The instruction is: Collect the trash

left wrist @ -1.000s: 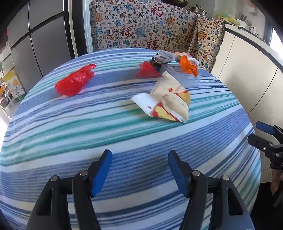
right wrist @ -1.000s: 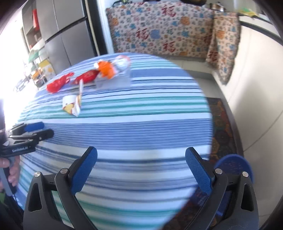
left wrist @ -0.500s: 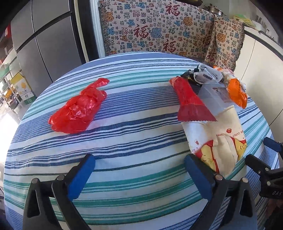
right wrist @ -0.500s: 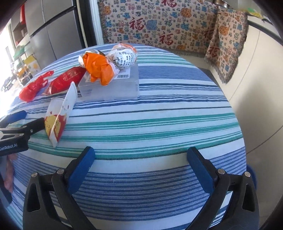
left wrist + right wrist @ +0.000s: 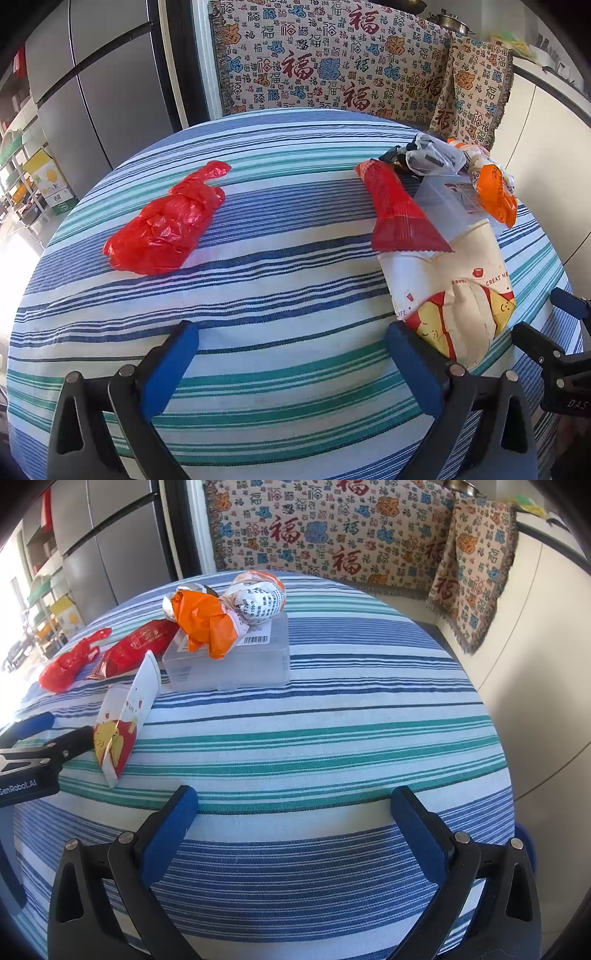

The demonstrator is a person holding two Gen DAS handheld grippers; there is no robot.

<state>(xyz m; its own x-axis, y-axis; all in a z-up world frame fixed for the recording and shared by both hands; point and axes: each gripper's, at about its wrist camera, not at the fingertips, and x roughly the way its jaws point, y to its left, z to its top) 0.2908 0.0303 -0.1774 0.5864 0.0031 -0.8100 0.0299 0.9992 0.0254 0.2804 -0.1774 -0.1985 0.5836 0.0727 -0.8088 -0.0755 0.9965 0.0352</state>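
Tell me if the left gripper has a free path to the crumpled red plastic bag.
Probably yes. The left gripper has its jaws wide open and empty, and only bare striped tablecloth lies between it and the red plastic bag, which sits alone, apart from the other wrappers.

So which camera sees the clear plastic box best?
The right wrist view: the clear plastic box shows its whole front wall and barcode label, with orange wrapper on top. The left wrist view shows only a strip of it behind the red packet.
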